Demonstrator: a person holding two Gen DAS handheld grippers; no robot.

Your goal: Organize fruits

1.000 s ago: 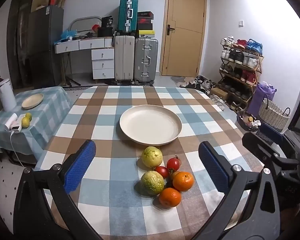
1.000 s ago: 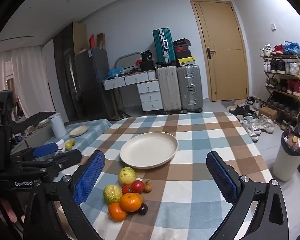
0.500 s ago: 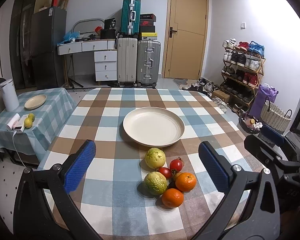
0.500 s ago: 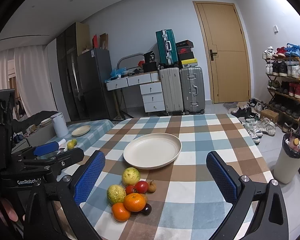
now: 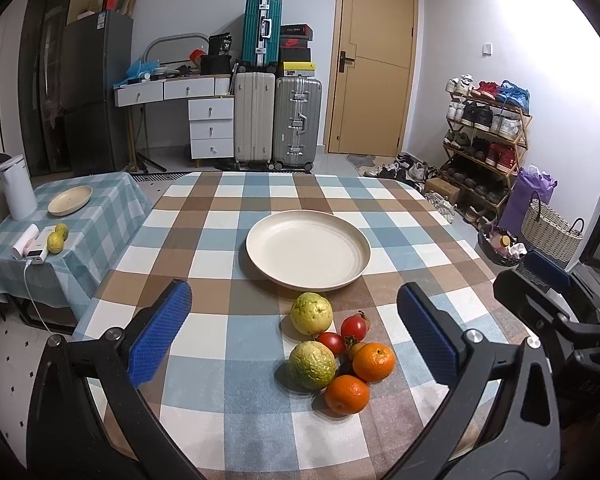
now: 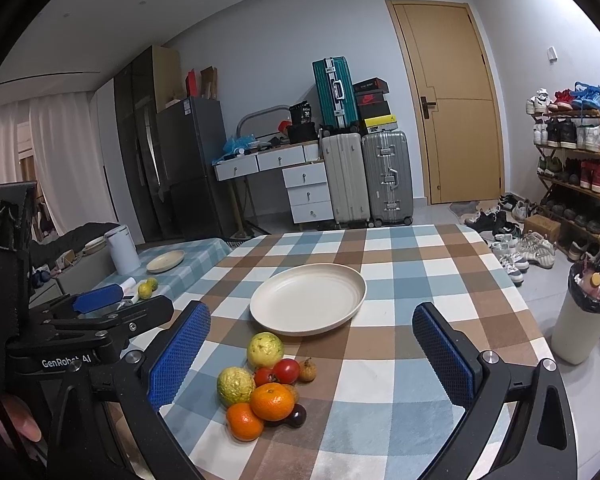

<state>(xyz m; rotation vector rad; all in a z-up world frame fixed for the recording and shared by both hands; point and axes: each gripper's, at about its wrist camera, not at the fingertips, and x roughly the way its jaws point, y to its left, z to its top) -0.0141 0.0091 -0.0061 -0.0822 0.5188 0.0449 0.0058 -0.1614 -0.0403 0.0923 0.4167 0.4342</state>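
Fingers [image 5: 162,336] of both grippers spread wide, empty, hovering above fruit pile [image 5: 336,350], plate [image 5: 308,249] beyond

Both cameras look forward along their own tools, over the table [image 5: 204,240] toward the door [image 5: 372,72] at the top of the frame. The left view sits low and close, with the fruit pile [image 5: 336,352] right of center. The right view looks from farther right, tipped up more. Both share the plate [image 6: 308,298], the fruit and the suitcases [image 6: 364,176].
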